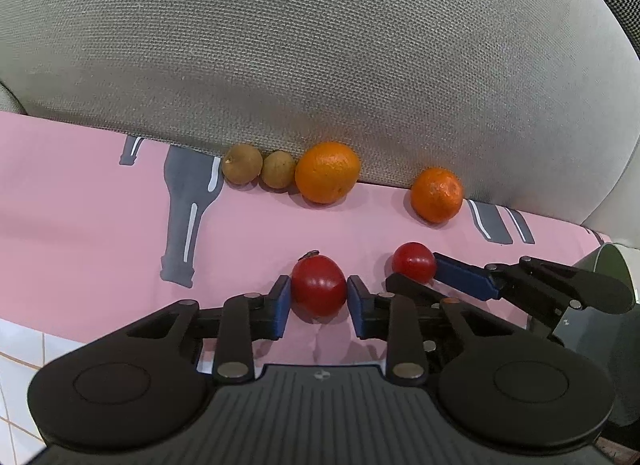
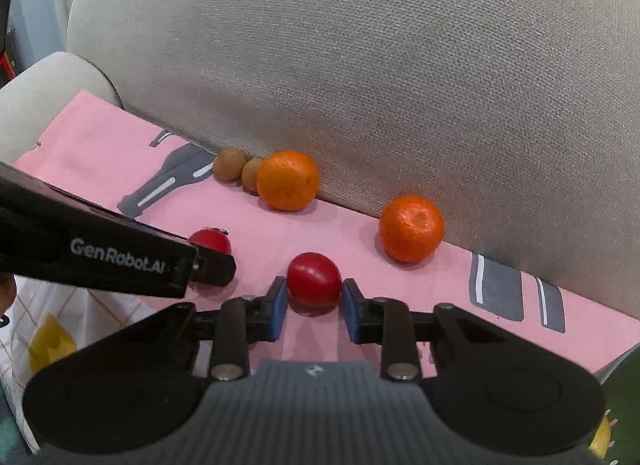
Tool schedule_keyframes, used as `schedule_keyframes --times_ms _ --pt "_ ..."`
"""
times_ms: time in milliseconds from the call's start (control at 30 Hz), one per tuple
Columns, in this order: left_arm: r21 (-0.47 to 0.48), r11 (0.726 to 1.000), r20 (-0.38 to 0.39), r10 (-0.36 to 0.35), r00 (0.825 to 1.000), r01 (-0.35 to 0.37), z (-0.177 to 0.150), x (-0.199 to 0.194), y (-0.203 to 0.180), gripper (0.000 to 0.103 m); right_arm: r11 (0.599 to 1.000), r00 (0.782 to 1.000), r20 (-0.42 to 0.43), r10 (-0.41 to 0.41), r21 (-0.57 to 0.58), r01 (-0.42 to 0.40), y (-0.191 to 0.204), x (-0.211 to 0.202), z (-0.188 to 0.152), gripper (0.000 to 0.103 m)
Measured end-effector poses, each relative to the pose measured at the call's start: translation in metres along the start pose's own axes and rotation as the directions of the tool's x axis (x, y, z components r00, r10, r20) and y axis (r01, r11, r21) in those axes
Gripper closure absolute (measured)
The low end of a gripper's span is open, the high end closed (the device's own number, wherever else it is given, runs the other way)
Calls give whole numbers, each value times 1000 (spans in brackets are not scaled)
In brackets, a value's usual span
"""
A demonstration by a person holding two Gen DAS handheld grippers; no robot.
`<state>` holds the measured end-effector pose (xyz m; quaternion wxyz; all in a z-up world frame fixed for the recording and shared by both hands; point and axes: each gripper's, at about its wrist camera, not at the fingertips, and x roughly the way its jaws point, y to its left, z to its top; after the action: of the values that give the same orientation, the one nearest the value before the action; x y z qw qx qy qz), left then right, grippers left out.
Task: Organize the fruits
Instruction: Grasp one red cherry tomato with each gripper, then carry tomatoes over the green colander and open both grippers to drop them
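Note:
On the pink cloth (image 1: 100,217) lie two red tomatoes, two oranges and two small brown fruits. My left gripper (image 1: 319,297) has its blue pads against both sides of a red tomato (image 1: 318,289) with a stem. My right gripper (image 2: 315,297) closes on a second red tomato (image 2: 314,279); this tomato shows in the left wrist view (image 1: 414,263) too. The left tomato (image 2: 210,242) peeks out behind the left gripper in the right wrist view. Two oranges (image 1: 327,172) (image 1: 437,195) and two brown fruits (image 1: 242,164) (image 1: 279,169) rest against the grey cushion (image 1: 320,45).
The grey cushion stands as a backrest behind the fruit row. A dark green container (image 1: 612,265) sits at the right edge. A white patterned surface (image 2: 52,329) lies below the cloth at the left. The two grippers are close side by side.

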<state>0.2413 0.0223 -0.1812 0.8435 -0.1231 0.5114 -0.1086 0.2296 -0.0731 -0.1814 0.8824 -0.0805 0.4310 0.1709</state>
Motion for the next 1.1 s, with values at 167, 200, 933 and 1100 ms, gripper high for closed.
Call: schedule_keyframes --times_ms 167,200,933,1100 --pt "-8 1000 9 -1 1000 1 -1 -7 -1 71 1000 1000 10 -4 5 4 -1 -10 0 77" --pt "-12 1000 12 -6 1000 6 -2 -10 -2 71 1000 1000 15 -4 5 4 -1 -14 0 77" --pt "136 987 101 -96 990 82 -29 -108 -88 71 997 994 105 -13 83 4 -26 -145 -27 77" --pt "201 974 94 -126 988 106 -43 -119 -119 71 991 993 111 -38 128 24 -45 -174 -46 77"
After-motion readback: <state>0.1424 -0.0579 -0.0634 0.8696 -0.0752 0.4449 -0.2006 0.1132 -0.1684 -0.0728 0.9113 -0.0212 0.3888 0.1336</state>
